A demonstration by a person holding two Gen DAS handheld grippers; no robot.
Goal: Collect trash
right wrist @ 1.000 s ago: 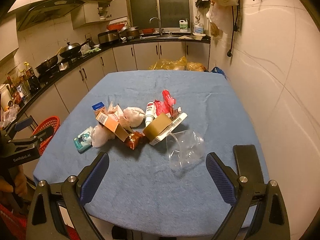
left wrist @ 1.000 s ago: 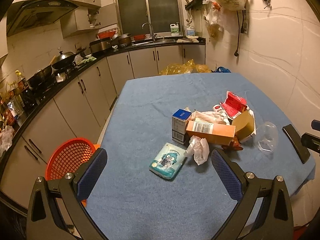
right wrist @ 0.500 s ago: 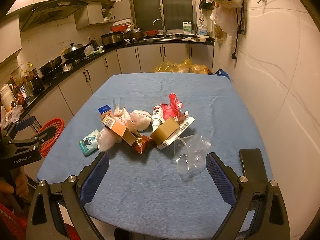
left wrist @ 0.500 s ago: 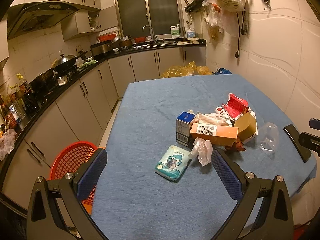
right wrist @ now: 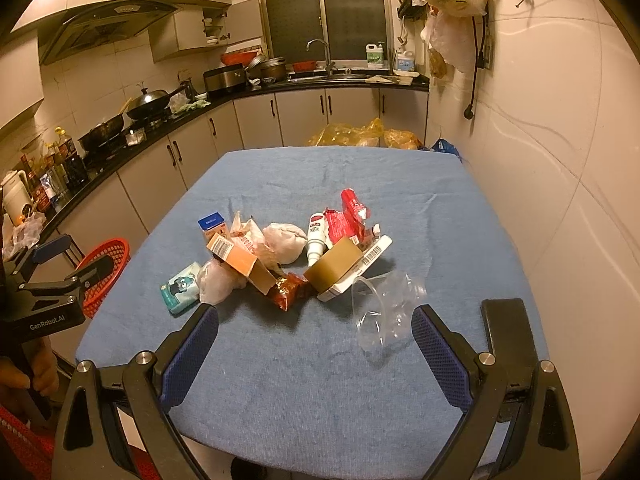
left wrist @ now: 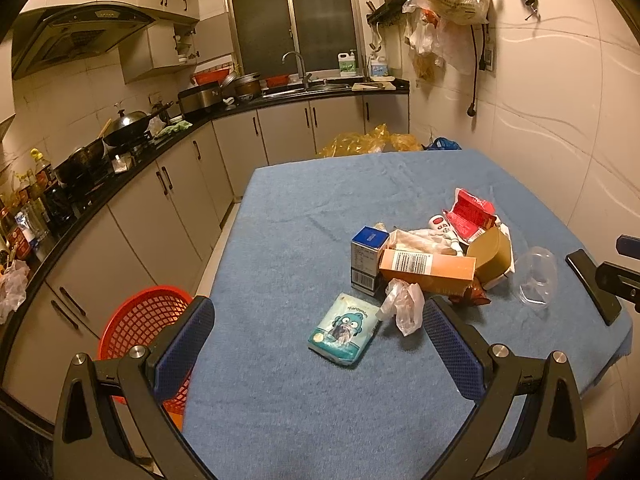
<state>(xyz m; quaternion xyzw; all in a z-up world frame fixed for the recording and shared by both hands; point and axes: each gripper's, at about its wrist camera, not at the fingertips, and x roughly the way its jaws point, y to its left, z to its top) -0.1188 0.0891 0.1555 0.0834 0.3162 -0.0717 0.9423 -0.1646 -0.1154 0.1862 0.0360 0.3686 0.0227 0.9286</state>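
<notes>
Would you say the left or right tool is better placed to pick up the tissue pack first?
Left, probably. The tissue pack lies just ahead of the open left tool, on the side nearest the red basket. The right tool faces the clear cup instead.

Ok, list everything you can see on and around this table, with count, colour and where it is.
tissue pack: 1, teal, near left of the pile
plastic bag: 1, clear, crumpled beside the tissue pack
carton: 1, orange, lying across the pile
small box: 1, blue-topped, upright, left of pile
tape roll: 1, brown, on a white box
red wrappers: several, far side of pile
plastic cup: 1, clear, on its side
phone: 1, black, right table edge
basket: 1, red, on the floor left of the table
table: 1, blue cloth
left gripper: open, empty
right gripper: open, empty
</notes>
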